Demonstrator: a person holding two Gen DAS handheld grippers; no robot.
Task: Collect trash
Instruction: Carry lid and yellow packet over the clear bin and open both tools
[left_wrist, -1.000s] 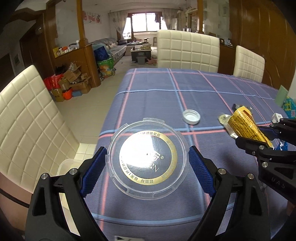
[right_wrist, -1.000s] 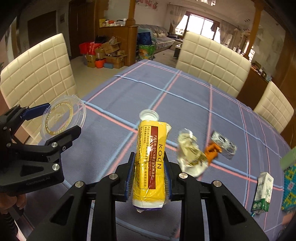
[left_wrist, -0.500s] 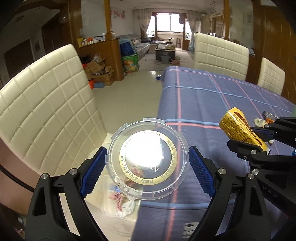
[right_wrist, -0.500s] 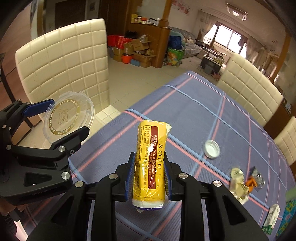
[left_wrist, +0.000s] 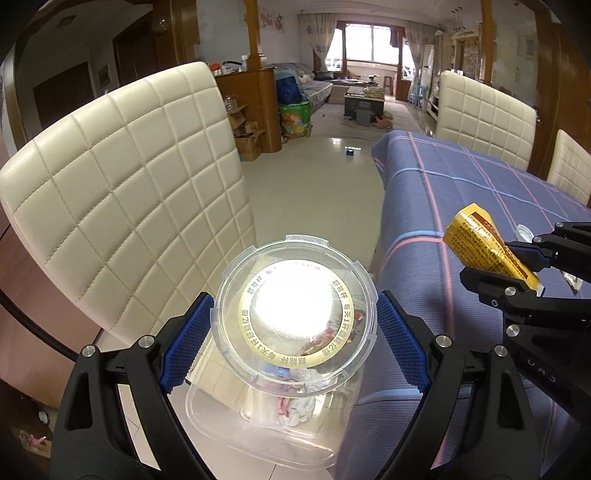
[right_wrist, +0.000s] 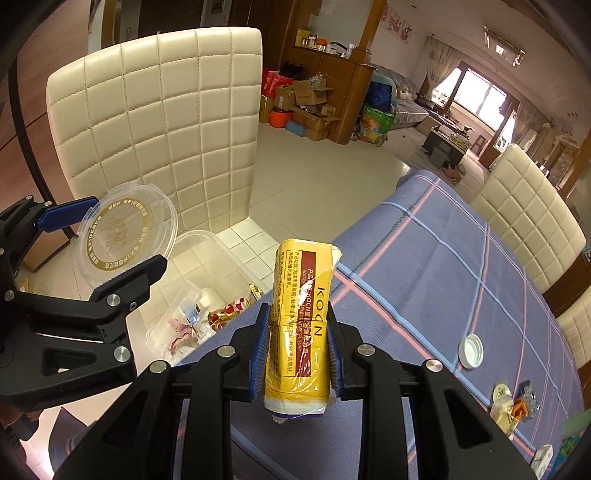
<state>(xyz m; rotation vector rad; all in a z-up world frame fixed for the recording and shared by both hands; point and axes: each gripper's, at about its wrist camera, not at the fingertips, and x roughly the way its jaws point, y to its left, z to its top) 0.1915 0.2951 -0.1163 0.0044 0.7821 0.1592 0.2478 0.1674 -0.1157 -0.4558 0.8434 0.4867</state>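
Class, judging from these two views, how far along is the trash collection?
Done: wrappers already lie in the clear bin. In hand: the left gripper holds a round lid, the right gripper a yellow packet. Left: a white cap and scraps on the table.

My left wrist view looks steeply down, close over the clear plastic bin (left_wrist: 258, 424); my right wrist view faces it from higher, beside the bin (right_wrist: 207, 273). Both share the cream quilted chair (left_wrist: 122, 192) (right_wrist: 159, 122) behind the bin.
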